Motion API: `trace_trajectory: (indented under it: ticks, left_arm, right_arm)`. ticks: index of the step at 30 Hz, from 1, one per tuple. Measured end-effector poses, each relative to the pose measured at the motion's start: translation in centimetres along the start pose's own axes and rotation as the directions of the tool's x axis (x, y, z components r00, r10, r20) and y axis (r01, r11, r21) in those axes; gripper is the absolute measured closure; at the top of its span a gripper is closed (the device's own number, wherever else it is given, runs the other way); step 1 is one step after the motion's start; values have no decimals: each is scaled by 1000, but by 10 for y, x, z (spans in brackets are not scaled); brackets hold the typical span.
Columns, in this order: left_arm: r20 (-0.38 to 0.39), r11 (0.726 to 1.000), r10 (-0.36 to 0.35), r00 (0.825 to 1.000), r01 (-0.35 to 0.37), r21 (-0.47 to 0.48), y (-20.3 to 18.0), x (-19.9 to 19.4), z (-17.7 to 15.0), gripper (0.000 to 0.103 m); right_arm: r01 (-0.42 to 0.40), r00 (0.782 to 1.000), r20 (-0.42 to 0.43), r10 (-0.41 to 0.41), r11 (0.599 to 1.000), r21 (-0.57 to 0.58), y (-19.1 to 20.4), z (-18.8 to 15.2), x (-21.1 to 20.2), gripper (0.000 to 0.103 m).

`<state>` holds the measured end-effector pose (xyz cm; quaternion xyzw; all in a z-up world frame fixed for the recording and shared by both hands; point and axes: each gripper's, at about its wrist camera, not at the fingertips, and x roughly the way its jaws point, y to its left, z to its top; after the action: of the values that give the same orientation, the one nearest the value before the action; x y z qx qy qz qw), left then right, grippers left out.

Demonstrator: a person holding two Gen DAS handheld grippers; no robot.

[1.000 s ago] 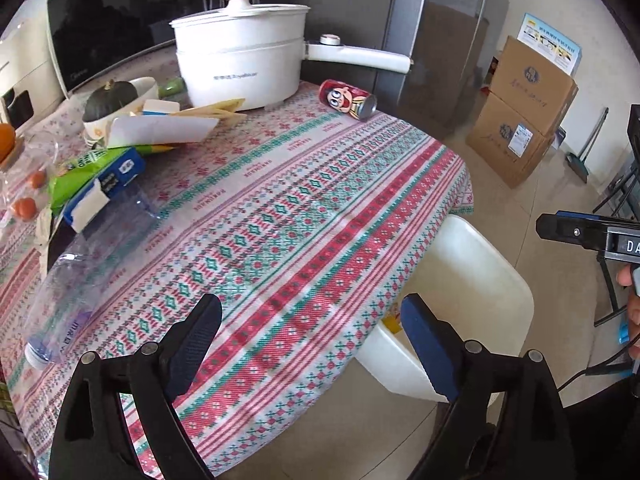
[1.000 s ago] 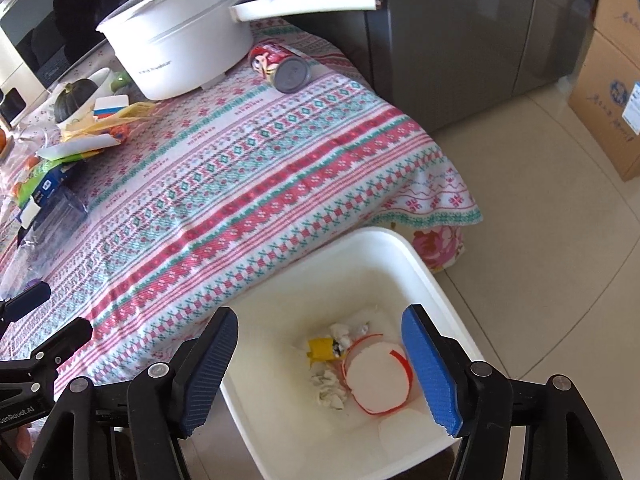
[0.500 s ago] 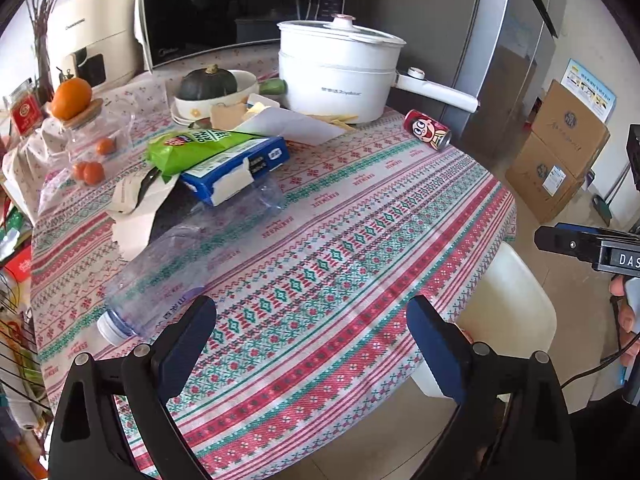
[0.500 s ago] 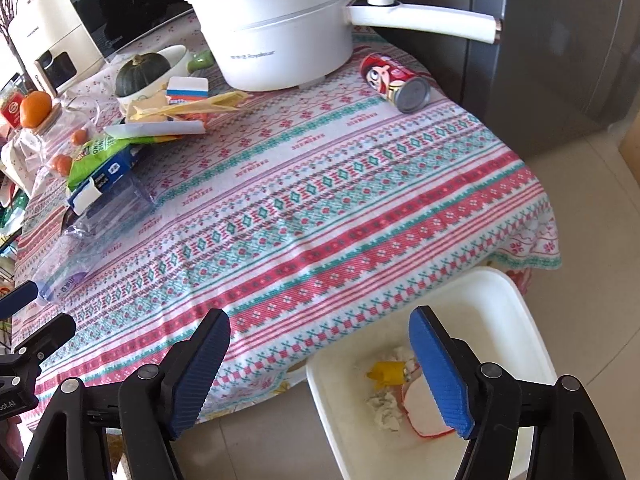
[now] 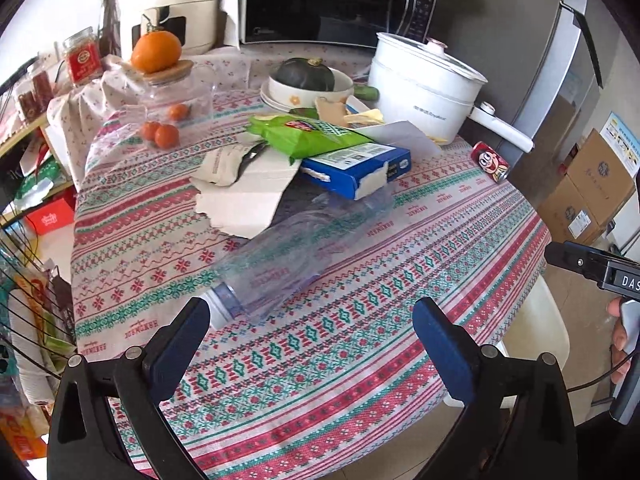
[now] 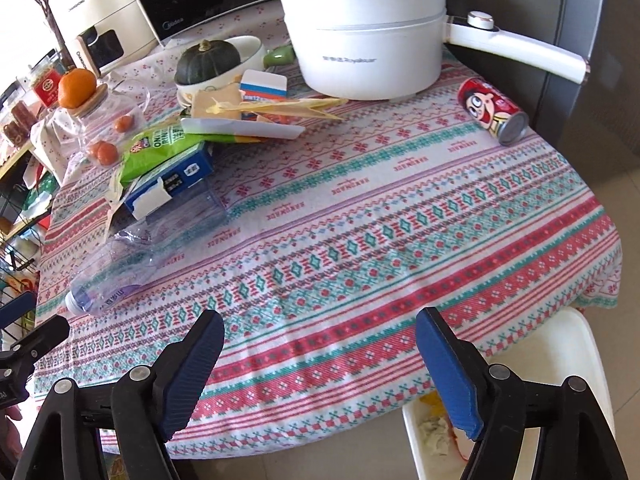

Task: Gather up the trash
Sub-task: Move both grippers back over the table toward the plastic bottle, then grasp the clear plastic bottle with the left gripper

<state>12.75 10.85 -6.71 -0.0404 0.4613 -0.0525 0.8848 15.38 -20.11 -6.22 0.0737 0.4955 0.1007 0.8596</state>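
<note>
A crushed clear plastic bottle lies on the patterned tablecloth, its cap end just ahead of my left gripper, which is open and empty. The bottle also shows in the right wrist view. Behind it lie a blue box, a green snack bag and torn paper. A red can lies on its side at the table's far right. My right gripper is open and empty over the table's near edge. The white bin with trash stands below, right.
A white electric pot with a long handle stands at the back. A bowl with a dark squash, a glass jar with an orange on top and a microwave are behind. Cardboard boxes stand on the floor at right.
Both grippers have swung from over the bin up and left toward the table. The left now faces the bottle closely; the bin has slid to the lower right of the right view.
</note>
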Motion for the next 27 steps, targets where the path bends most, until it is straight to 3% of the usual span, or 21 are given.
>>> trace_trajectory:
  ticks: [6, 9, 13, 15, 23, 27]
  left_arm:
    - [-7, 999, 20, 1000, -20, -32, 32, 7, 2, 1]
    - [10, 998, -3, 1000, 2, 65, 31, 14, 9, 1]
    - [15, 973, -12, 1000, 8, 229, 13, 29, 18, 1]
    - [-10, 963, -49, 999, 50, 265, 6, 41, 22, 1]
    - [-130, 944, -40, 991, 80, 319, -13, 83, 24, 4]
    - [-196, 935, -162, 967, 214, 282, -23, 72, 22, 4]
  right_arm:
    - [-32, 999, -17, 32, 999, -28, 29, 8, 19, 19]
    - [-39, 999, -27, 38, 998, -41, 39, 11, 29, 19]
    - [-48, 998, -40, 46, 998, -45, 46, 15, 38, 19]
    - [-46, 998, -42, 44, 998, -49, 47, 16, 41, 19]
    - [-2, 998, -58, -1, 998, -58, 32, 15, 46, 19]
    - [15, 998, -55, -18, 999, -51, 18, 16, 42, 19]
